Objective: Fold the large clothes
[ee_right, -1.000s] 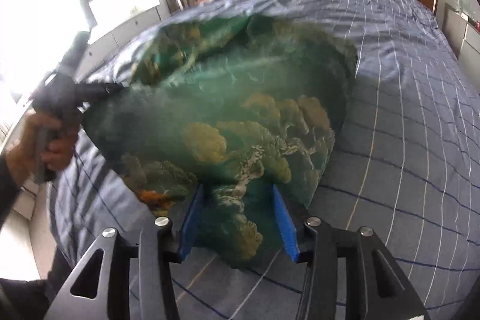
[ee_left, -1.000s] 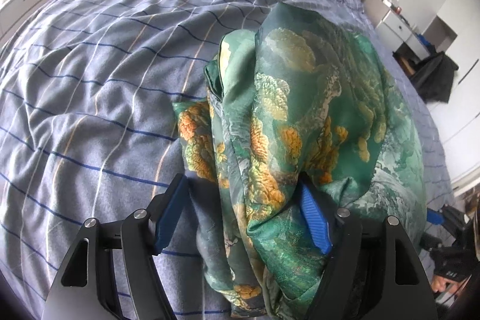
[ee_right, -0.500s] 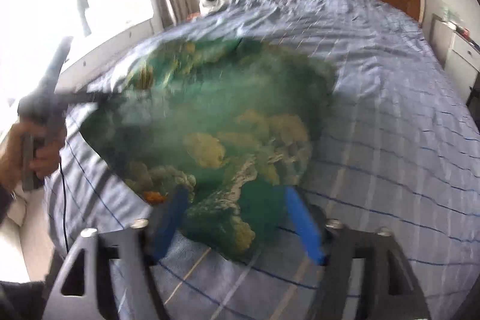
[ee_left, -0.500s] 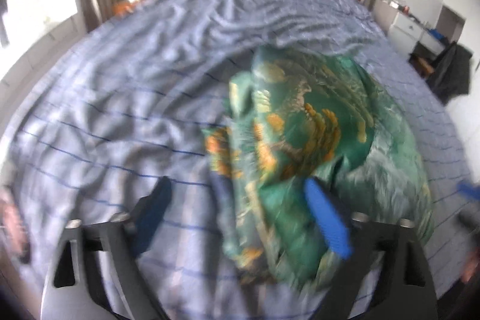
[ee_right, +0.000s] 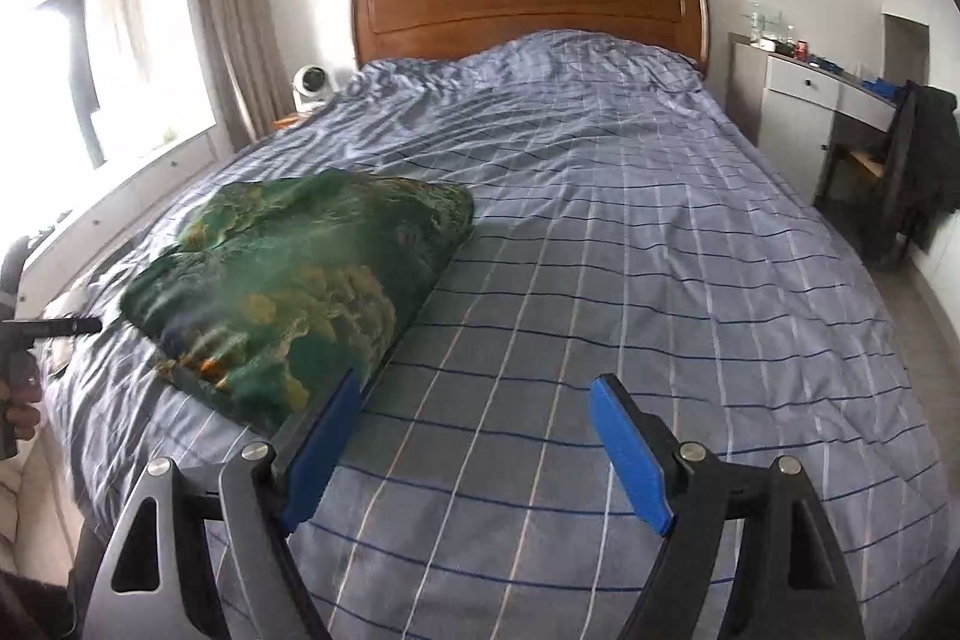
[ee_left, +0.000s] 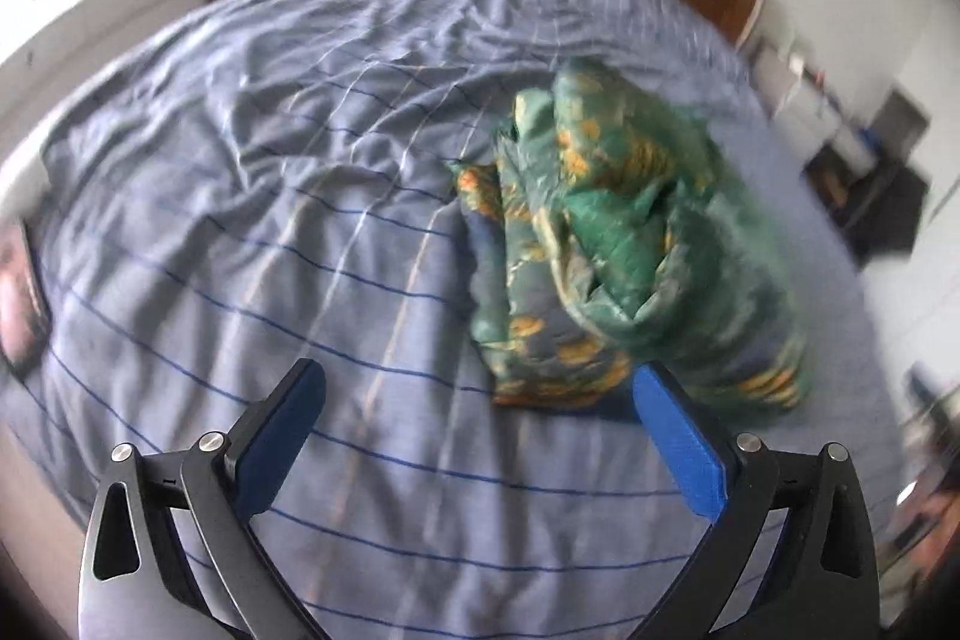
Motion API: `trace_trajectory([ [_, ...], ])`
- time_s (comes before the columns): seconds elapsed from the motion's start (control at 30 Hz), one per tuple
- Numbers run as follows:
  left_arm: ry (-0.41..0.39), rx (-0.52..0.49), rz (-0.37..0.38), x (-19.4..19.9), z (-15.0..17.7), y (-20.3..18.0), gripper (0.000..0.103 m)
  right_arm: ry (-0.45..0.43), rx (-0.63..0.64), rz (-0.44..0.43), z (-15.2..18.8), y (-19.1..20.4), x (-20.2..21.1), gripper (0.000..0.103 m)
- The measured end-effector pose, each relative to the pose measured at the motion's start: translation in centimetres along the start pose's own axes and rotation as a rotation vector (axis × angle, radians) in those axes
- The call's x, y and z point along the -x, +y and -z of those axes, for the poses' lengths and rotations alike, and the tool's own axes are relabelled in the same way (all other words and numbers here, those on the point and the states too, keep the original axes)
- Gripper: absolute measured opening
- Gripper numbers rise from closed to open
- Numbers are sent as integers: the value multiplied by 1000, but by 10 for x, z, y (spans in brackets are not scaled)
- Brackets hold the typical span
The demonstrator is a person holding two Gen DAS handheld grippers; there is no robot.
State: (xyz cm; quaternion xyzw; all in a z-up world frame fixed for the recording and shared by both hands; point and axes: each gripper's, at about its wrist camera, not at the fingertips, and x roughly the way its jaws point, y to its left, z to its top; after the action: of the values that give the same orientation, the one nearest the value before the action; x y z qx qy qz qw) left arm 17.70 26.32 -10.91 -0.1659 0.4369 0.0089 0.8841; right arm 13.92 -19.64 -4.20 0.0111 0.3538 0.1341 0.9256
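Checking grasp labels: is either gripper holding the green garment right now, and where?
Nothing held. Left gripper and right gripper are both open; the green garment lies free on the bed.

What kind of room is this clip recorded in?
A home bedroom, most likely. A large bed with a blue checked duvet and a wooden headboard fills the view, a curtained window is on one side, and a small white cabinet stands beside the bed.

Both tongs, left (ee_left: 474,400) and right (ee_right: 477,415), have black frames, silver screws and blue pads (ee_right: 630,451).
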Motion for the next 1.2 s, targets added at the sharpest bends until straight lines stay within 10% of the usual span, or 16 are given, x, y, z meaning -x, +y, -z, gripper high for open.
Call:
trace_trajectory([
  [0.2, 32, -100, -14, -2, -36, -24, 102, 75, 76, -96, 16, 16, -14, 81],
  [0.47, 122, -44, 154, -66, -104, -39, 102, 142, -23, -216, 3, 24, -29, 81],
  [0.77, 272, 102, 240, -138, -86, -8, 102, 217, -237, -328, -20, 5, -58, 81],
  [1.2, 359, 190, 411, -183, -70, -1, 103, 378, -537, -632, -5, 14, -210, 84],
])
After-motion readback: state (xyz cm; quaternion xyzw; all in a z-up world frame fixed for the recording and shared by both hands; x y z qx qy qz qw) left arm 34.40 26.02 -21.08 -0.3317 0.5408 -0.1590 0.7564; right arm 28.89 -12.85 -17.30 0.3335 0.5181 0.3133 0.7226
